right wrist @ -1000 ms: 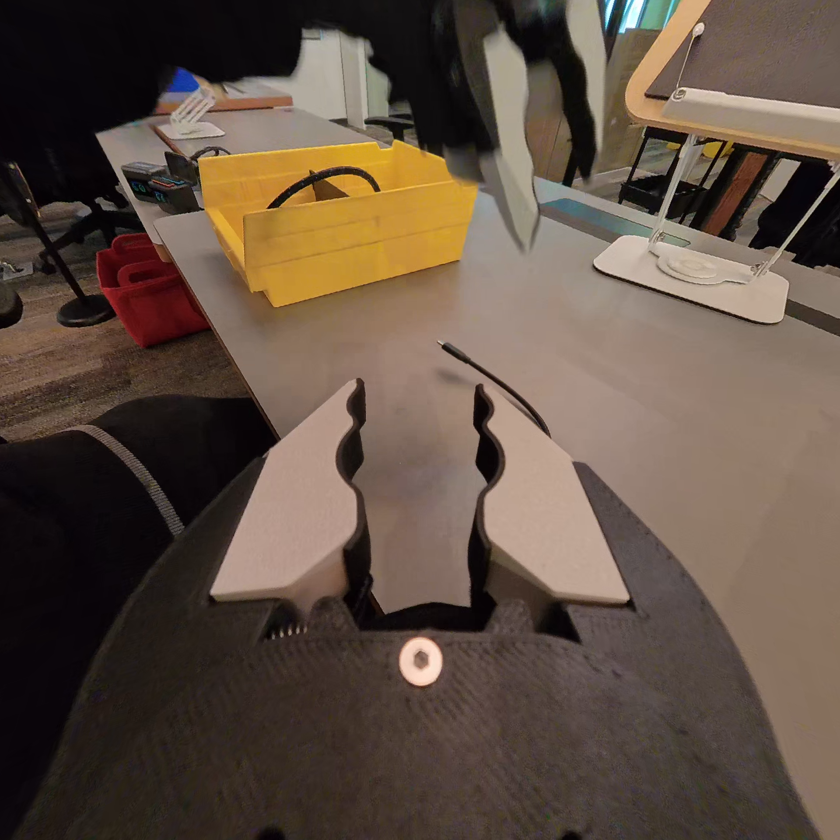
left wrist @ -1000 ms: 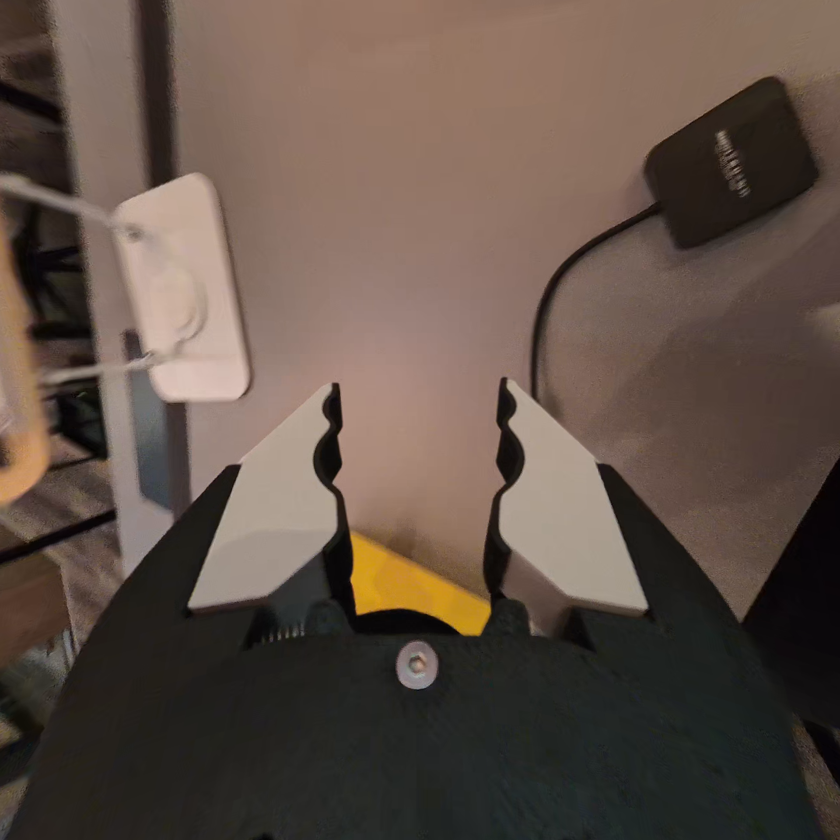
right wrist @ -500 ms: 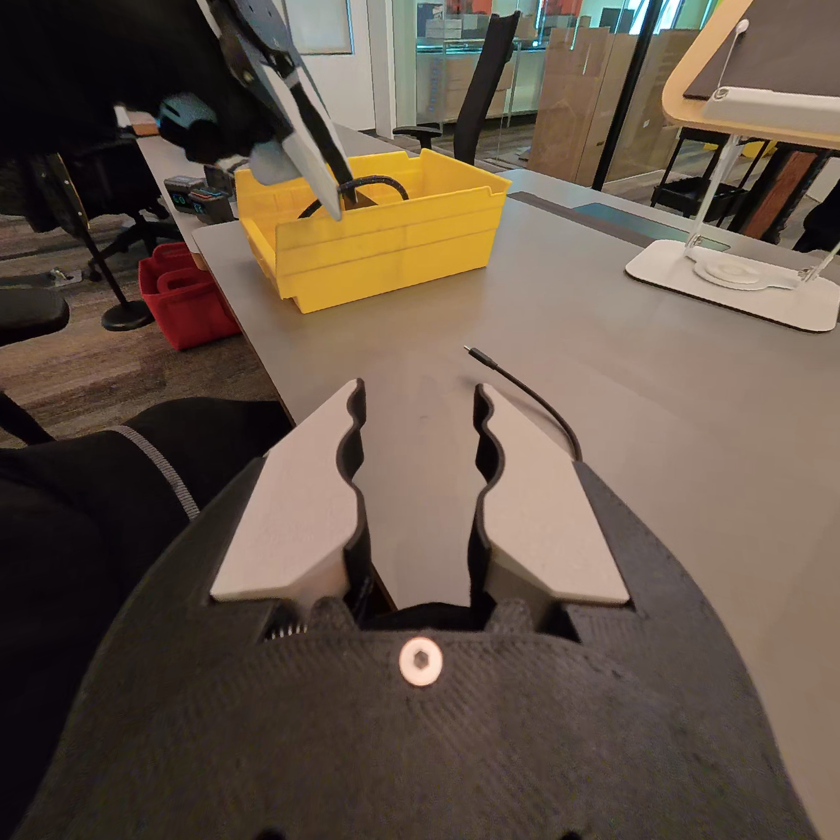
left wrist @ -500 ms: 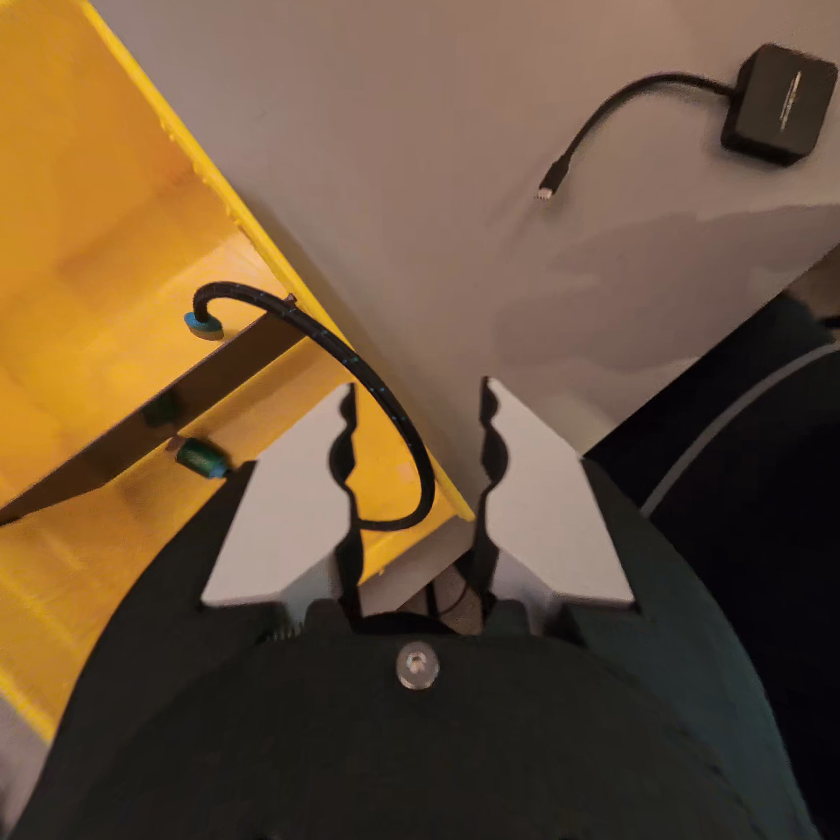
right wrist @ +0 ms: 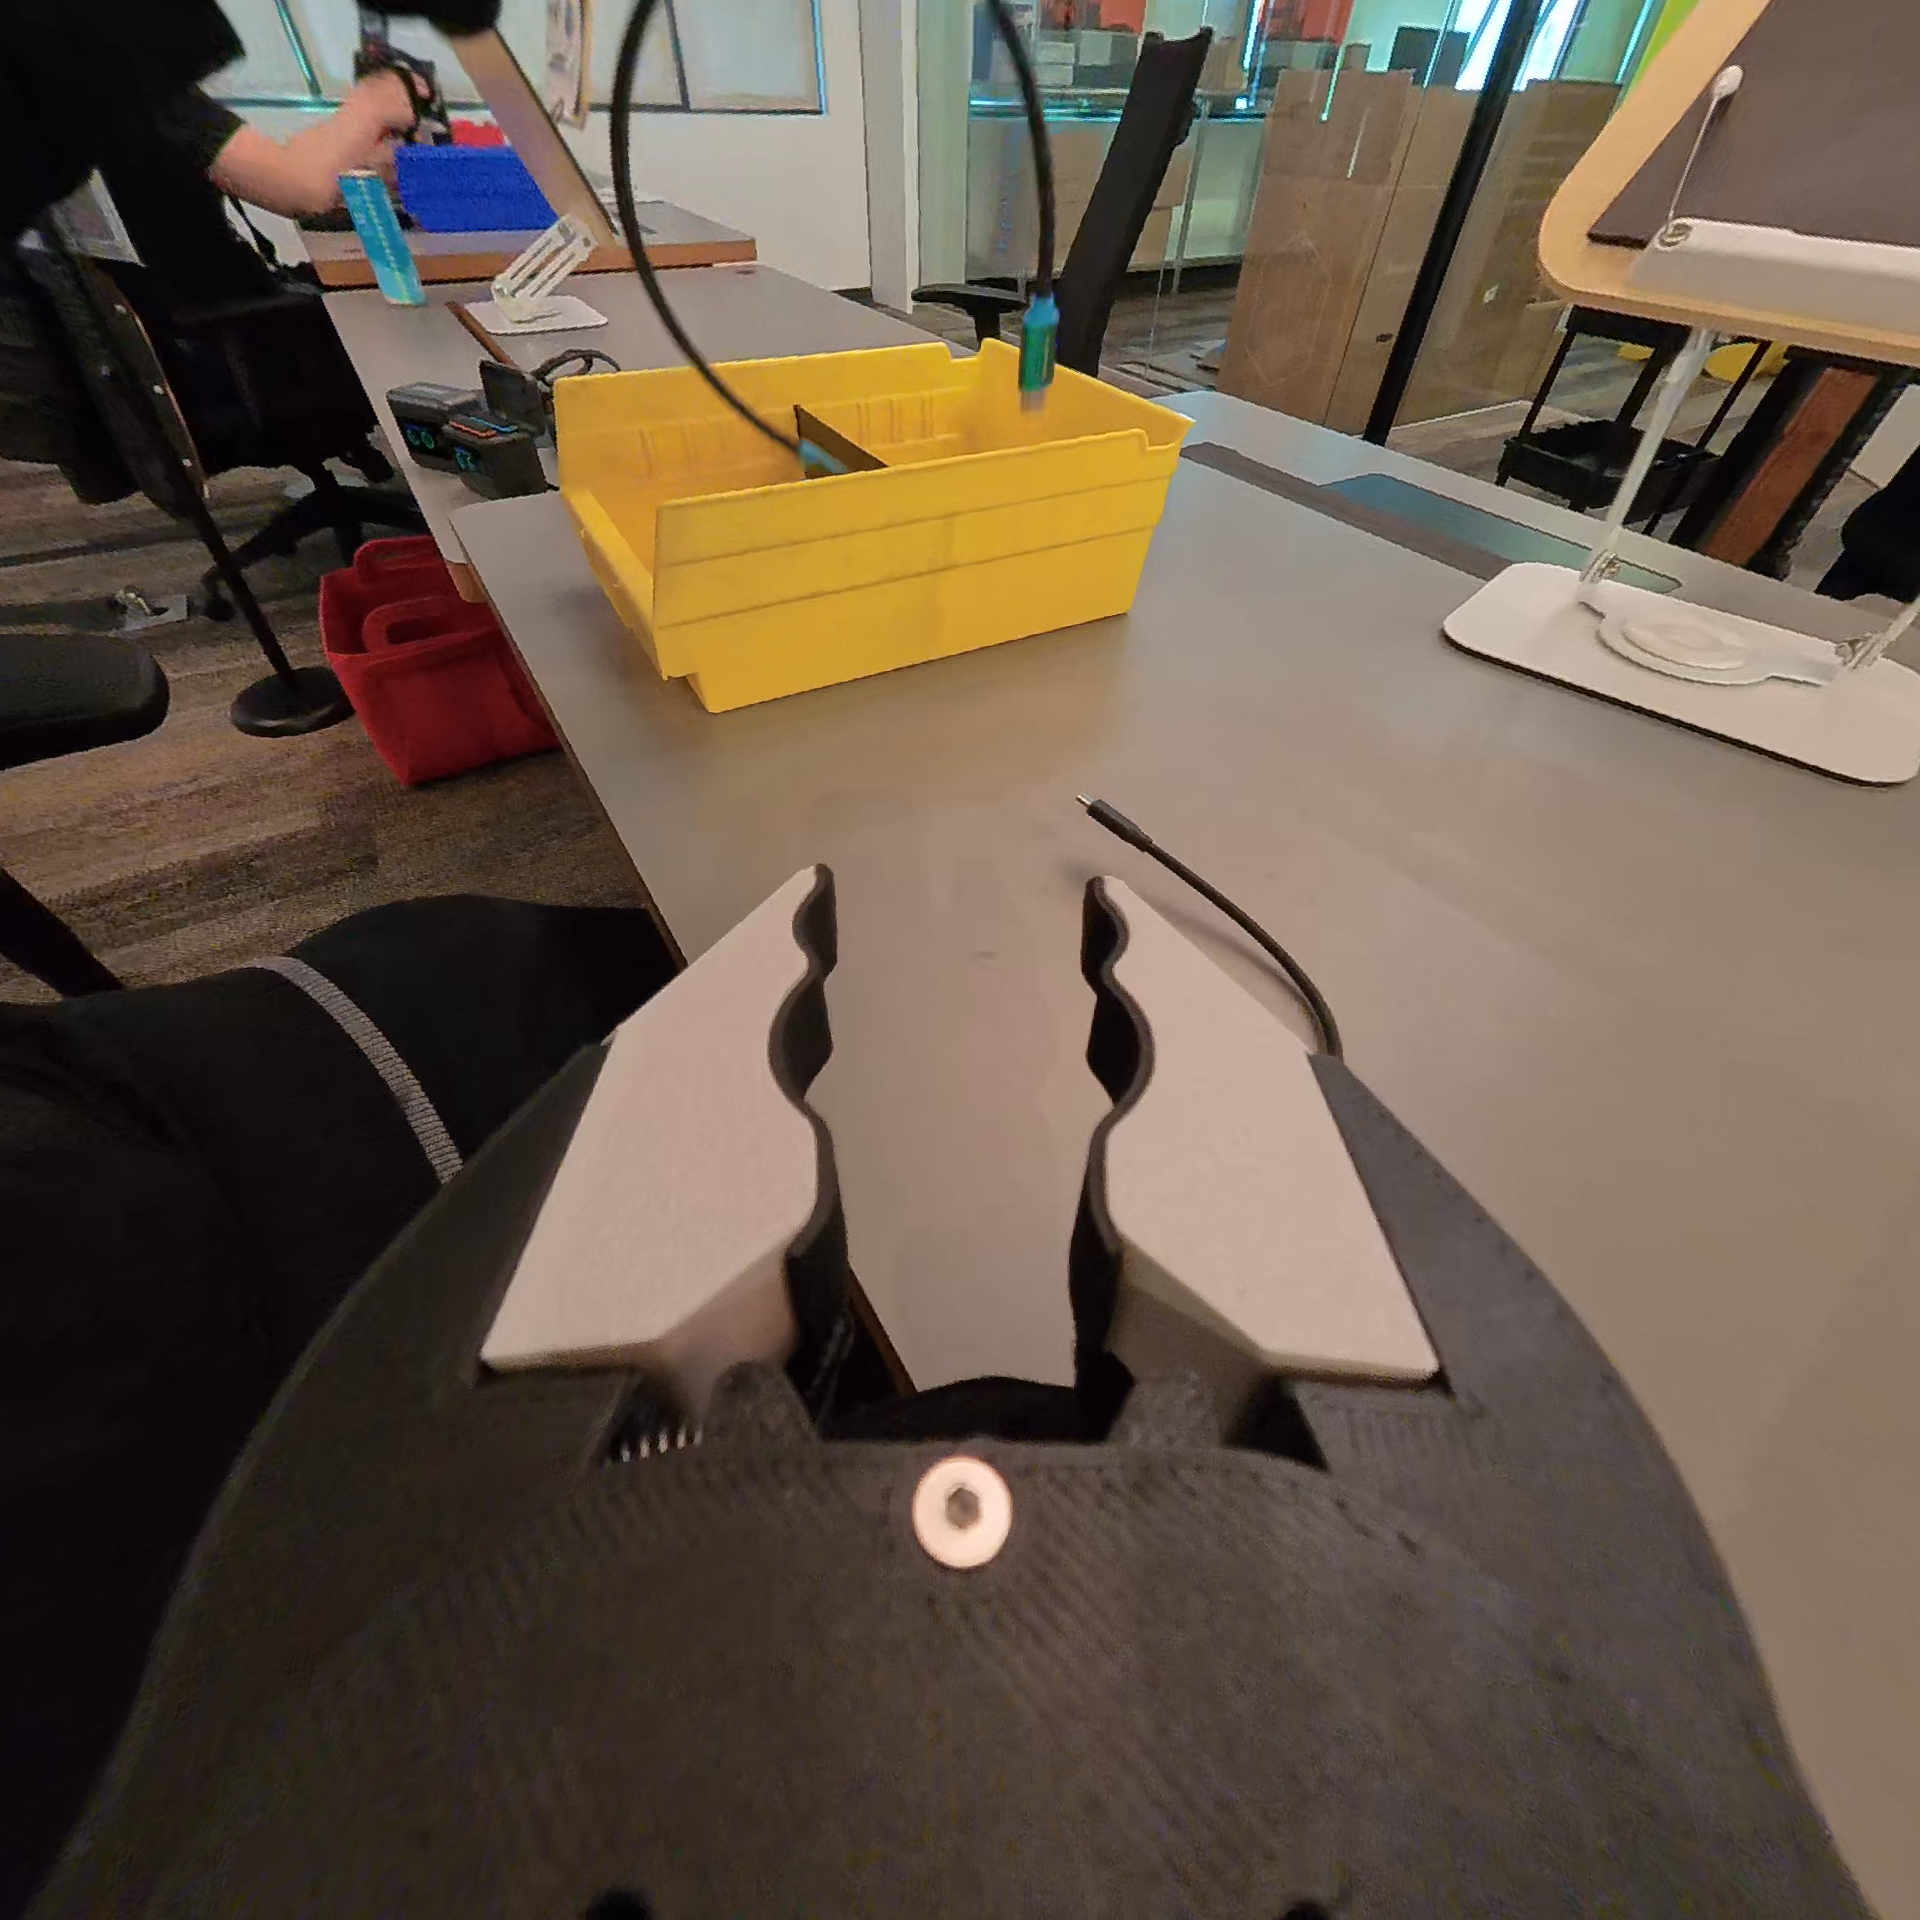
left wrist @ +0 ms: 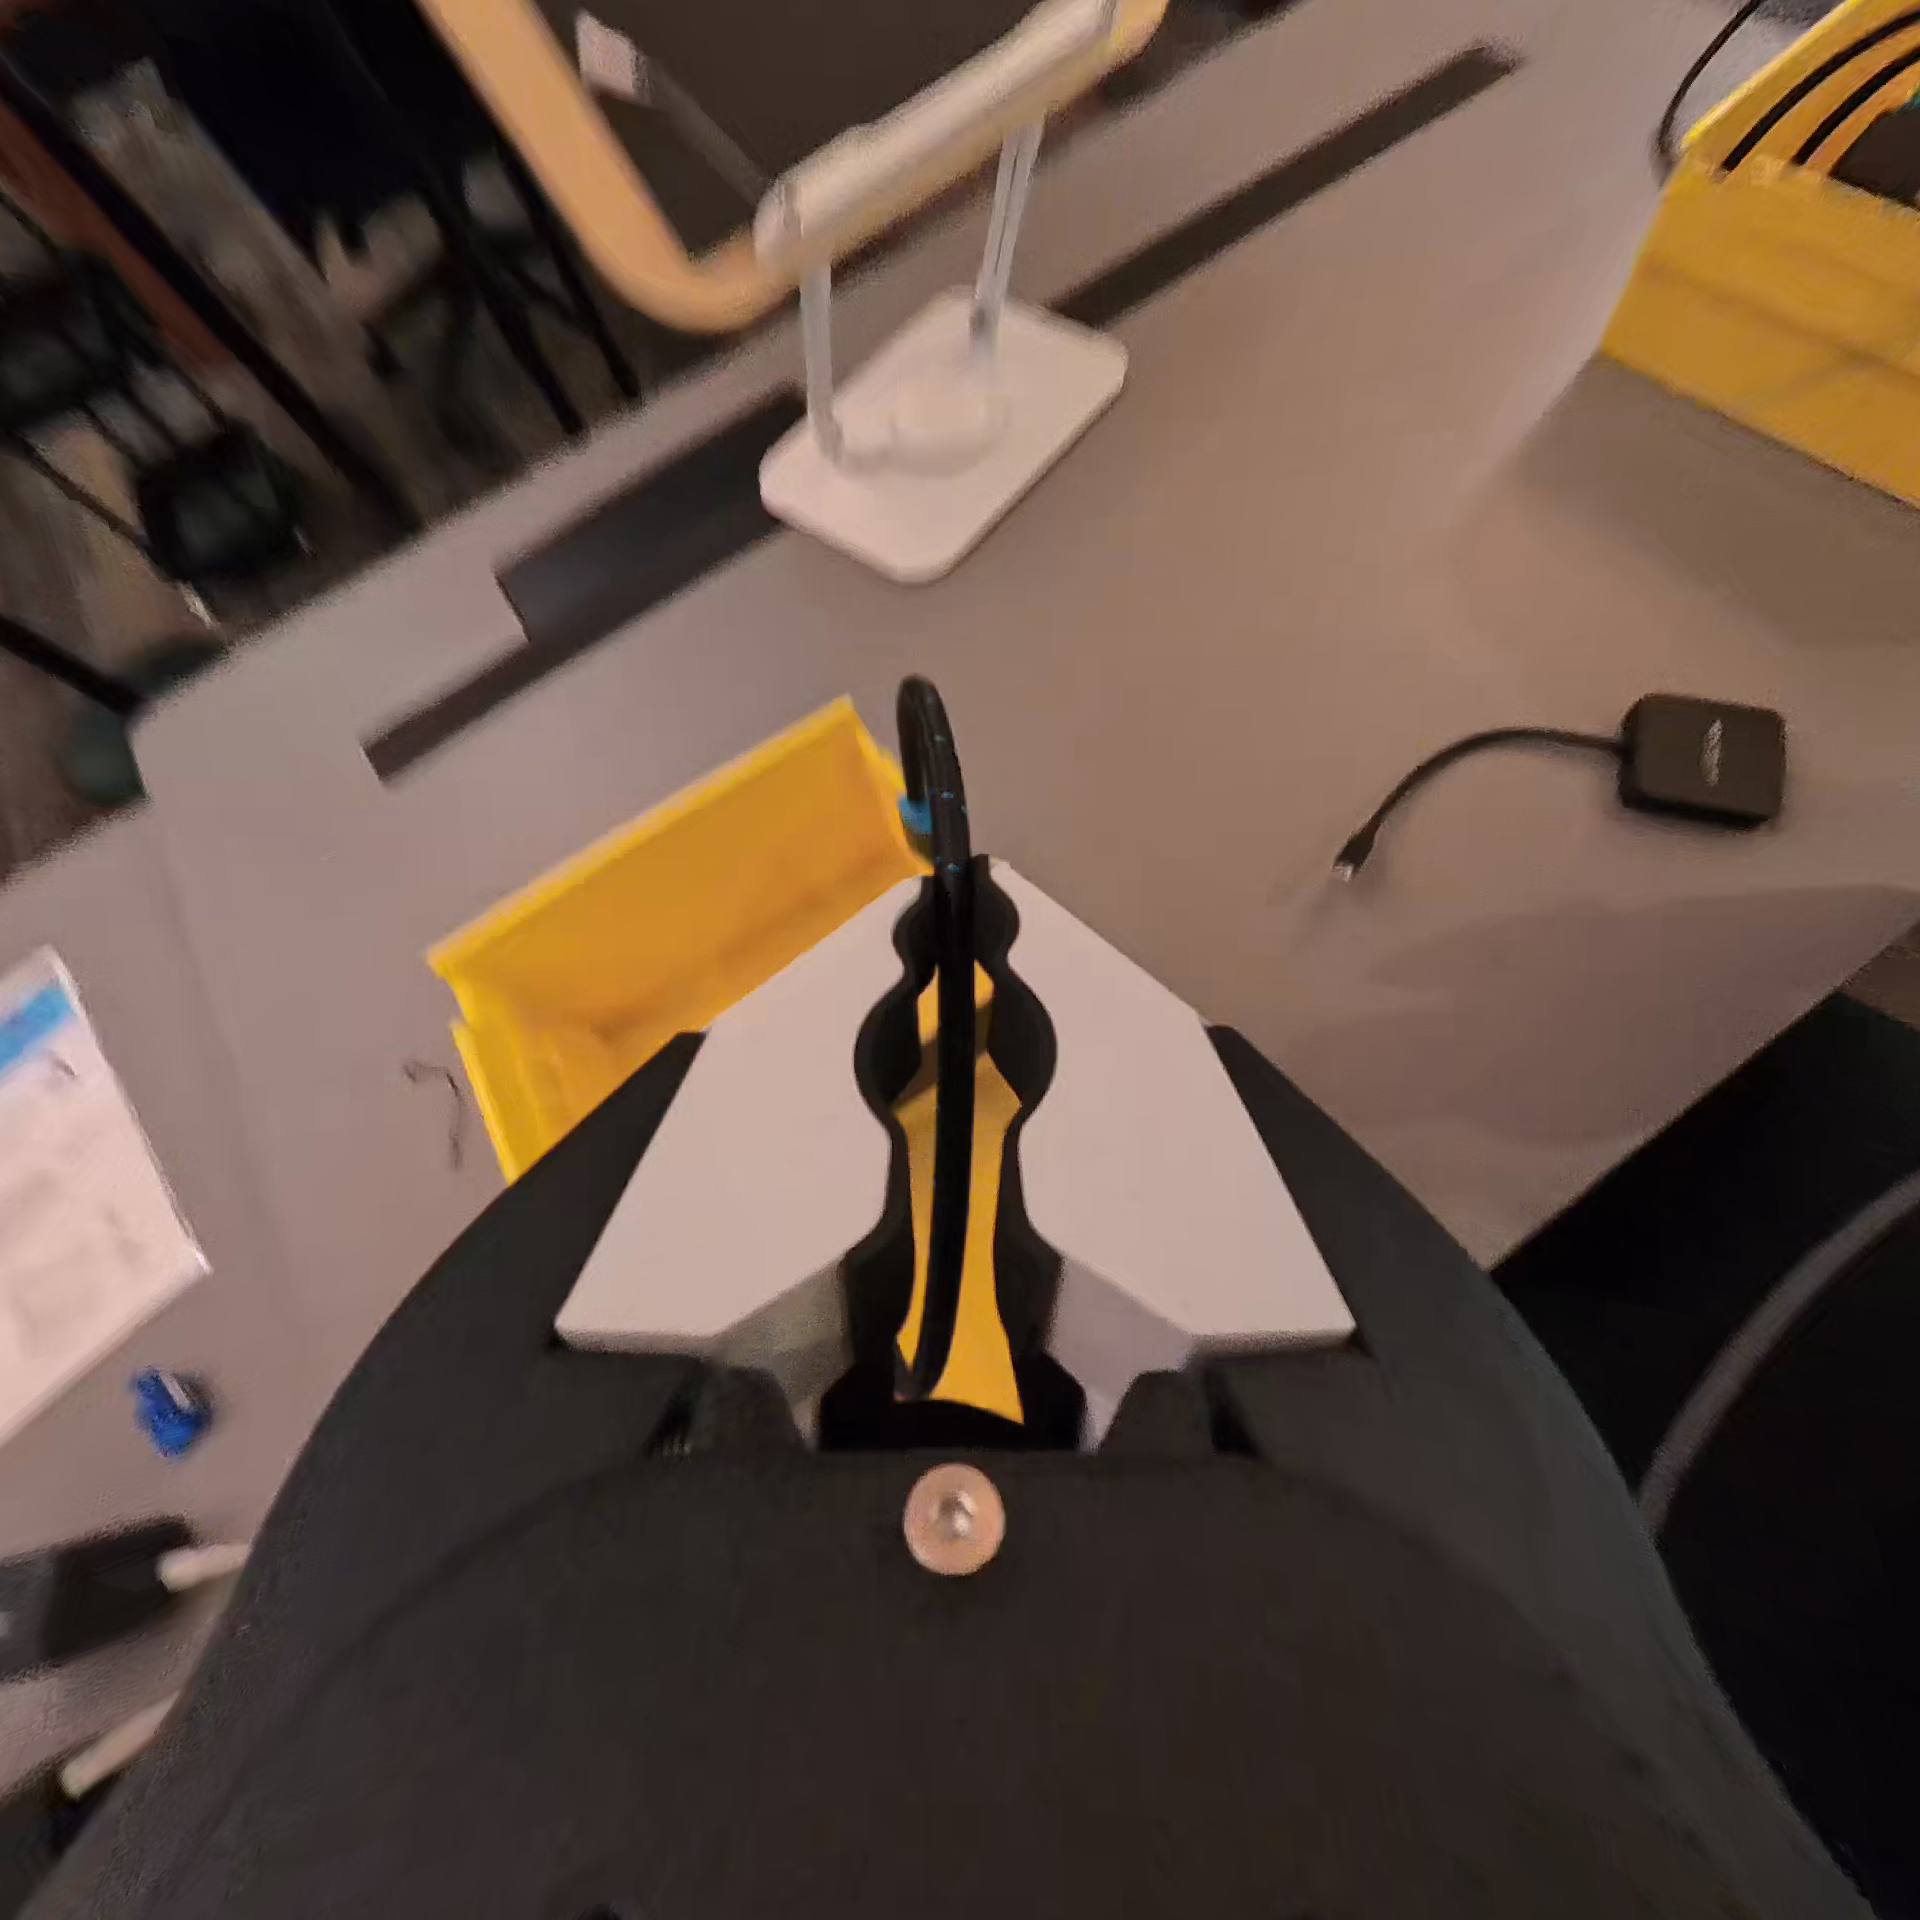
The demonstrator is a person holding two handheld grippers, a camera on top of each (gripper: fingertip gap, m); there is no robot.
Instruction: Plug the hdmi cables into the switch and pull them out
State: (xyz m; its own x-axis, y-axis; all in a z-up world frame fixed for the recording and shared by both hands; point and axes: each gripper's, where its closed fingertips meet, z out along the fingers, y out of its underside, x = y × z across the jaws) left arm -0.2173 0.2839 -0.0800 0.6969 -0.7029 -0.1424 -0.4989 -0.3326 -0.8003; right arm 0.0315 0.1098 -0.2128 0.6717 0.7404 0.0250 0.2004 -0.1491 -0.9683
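Left gripper (left wrist: 954, 873) clamps a black cable (left wrist: 940, 790), frame centre, above the yellow bin (left wrist: 665, 914). Right gripper (right wrist: 956, 883) gapes empty over the tabletop (right wrist: 1455, 935). Switch (left wrist: 1704, 758) lies right.

Left gripper (left wrist: 954, 883) raised, fingertips pinched together; right gripper (right wrist: 956, 894) low, jaws apart

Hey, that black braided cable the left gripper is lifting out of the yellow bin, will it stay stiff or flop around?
Probably semi-stiff: the cable holds a smooth arch rather than hanging limp. Its free plug dangles above the yellow bin, so it will likely swing. The left gripper pinches a thin round cord, which may slide.
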